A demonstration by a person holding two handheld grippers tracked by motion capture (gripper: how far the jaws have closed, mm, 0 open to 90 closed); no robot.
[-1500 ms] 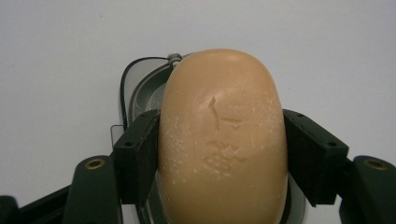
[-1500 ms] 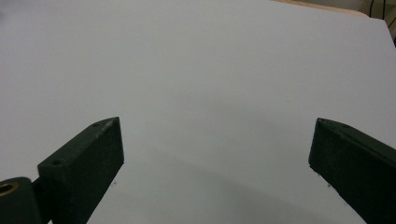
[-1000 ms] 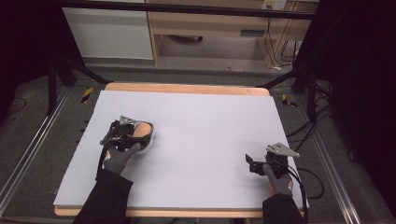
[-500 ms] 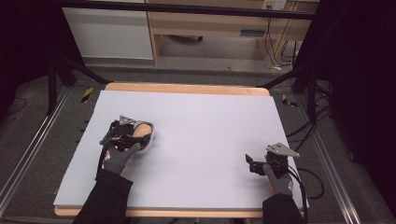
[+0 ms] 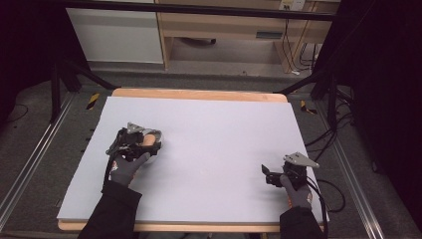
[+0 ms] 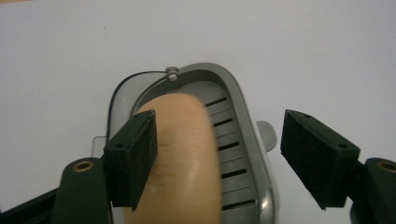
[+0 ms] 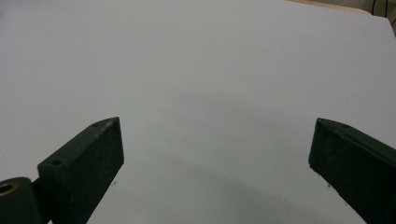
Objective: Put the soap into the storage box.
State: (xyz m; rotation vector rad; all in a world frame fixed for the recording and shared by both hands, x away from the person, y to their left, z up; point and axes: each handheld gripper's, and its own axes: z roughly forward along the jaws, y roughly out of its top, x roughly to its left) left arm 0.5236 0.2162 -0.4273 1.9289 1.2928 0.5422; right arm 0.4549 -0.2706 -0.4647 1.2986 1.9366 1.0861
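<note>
A tan rounded object (image 6: 182, 154) lies in a grey slotted holder (image 6: 243, 140) with a thin wire at its far rim, on the left part of the white table (image 5: 224, 129). My left gripper (image 6: 219, 140) is open around them. Its left jaw rests against the tan object's side, and its right jaw stands apart past the holder's rim. In the high view the left gripper (image 5: 134, 142) sits over the tan object (image 5: 148, 140) and the holder (image 5: 156, 150). My right gripper (image 5: 268, 174) is open near the table's front right, with bare table between its jaws (image 7: 217, 144).
Beyond the table's far wooden edge (image 5: 199, 93) stand a wooden shelf unit (image 5: 224, 30) and a white cabinet (image 5: 114, 35). Cables (image 5: 328, 144) trail on the floor at the right. Metal rails (image 5: 30, 164) run along both sides. A black frame leg (image 5: 57, 89) stands at the far left.
</note>
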